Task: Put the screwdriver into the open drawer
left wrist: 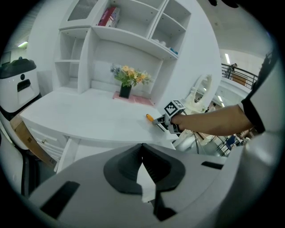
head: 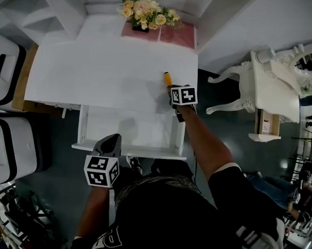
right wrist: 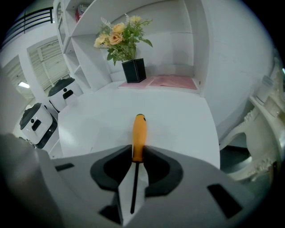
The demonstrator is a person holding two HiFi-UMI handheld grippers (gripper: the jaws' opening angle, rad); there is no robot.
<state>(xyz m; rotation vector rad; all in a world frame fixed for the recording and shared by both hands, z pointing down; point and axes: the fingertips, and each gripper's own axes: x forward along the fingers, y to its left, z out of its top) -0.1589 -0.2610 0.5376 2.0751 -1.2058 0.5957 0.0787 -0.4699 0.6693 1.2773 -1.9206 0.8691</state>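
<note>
The right gripper (right wrist: 138, 155) had its jaws pressed on the shaft end of the screwdriver (right wrist: 139, 131) handle. The screwdriver lay on the table (right wrist: 178, 120) and pointed away from this gripper. Held only at the jaw tips, the round handle could pivot or slip on lifting. The trailing shaft could also strike the front of the drawer (head: 130, 126), below and behind this gripper. The left gripper (left wrist: 142, 149), jaws together and empty, hung at that front. The head view hid the shaft; the table hid the drawer's rear.

Screwdriver (head: 167, 78) on desk (head: 93, 72), right side; drawer (head: 125, 127) below desk front.
</note>
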